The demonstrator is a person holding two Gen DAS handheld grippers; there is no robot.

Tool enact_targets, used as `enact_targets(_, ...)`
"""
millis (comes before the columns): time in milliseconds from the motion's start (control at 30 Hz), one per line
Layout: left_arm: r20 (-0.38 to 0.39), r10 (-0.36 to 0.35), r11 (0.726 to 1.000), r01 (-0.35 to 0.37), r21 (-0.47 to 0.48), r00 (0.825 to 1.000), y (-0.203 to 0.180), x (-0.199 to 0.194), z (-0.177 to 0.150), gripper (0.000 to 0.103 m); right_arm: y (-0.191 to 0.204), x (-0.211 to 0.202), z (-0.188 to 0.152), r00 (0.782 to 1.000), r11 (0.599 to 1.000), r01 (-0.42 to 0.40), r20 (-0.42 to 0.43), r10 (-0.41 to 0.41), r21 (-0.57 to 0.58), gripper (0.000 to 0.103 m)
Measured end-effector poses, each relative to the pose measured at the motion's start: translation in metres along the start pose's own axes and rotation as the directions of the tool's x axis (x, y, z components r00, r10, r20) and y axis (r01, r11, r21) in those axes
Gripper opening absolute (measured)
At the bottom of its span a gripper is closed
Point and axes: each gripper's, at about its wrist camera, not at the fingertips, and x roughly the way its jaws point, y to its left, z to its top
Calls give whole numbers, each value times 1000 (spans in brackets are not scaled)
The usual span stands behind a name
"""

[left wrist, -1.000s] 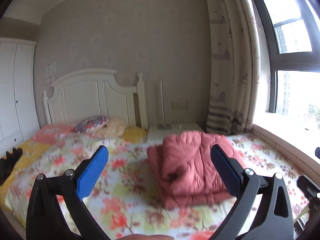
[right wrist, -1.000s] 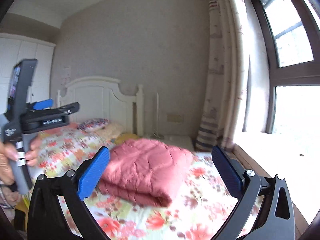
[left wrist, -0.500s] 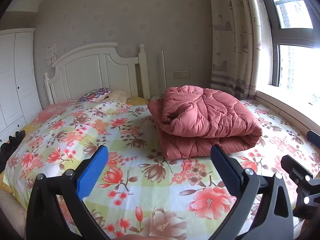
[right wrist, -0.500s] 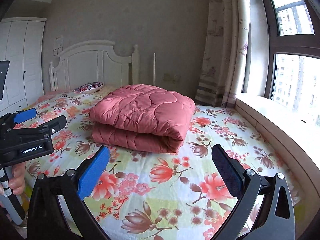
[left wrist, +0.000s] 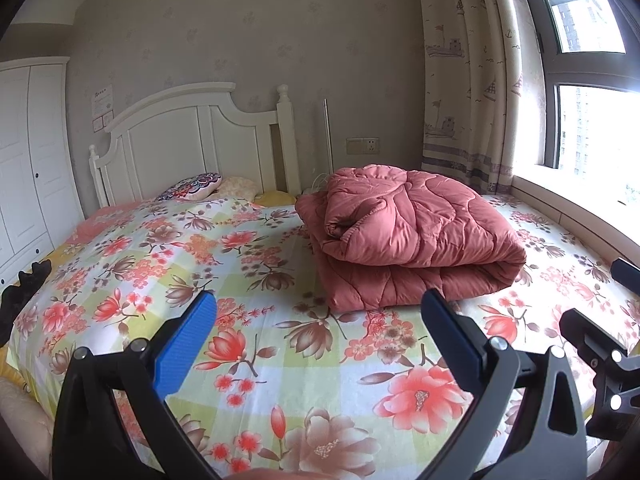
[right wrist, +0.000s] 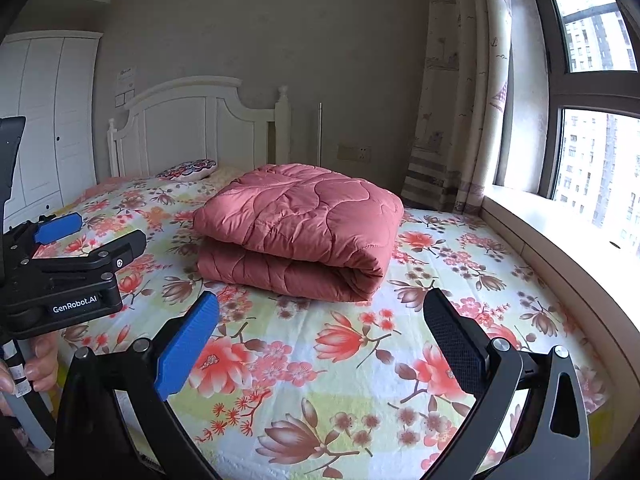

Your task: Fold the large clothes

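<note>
Quilted pink comforter [left wrist: 412, 236] sits folded into a thick bundle on the bed [left wrist: 248, 320], toward the headboard [left wrist: 192, 140] and on the window [left wrist: 596, 132] side of the floral sheet. From the right wrist view we see the same bundle [right wrist: 296, 232] with its rounded fold facing the window and its layered edges facing the wardrobe [right wrist: 44, 120].

We hold the left gripper [left wrist: 318, 344] low over the foot of the bed, its fingers [left wrist: 184, 348] spread wide and grasping nothing; the comforter lies well beyond them, apart from both tips. Our right gripper [right wrist: 320, 340] is likewise wide open and empty, hovering over the sheet short of the bundle. In the right view the left gripper [right wrist: 92, 248] shows from the side at the left edge, with a hand [right wrist: 36, 364] wrapped round its handle below.

A patterned pillow [left wrist: 192, 186] rests against the headboard, and a printed curtain [left wrist: 464, 80] hangs beside the window. A dark object [left wrist: 24, 292] lies at the far left edge of the bed; we cannot tell what it is.
</note>
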Motion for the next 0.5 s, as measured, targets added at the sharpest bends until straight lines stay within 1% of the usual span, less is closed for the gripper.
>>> enact_targets(500, -5, 3, 1000, -3, 2, 1000, -1, 1, -1, 101, 2, 4, -3, 1000, 1000, -8, -10, 8, 12, 98)
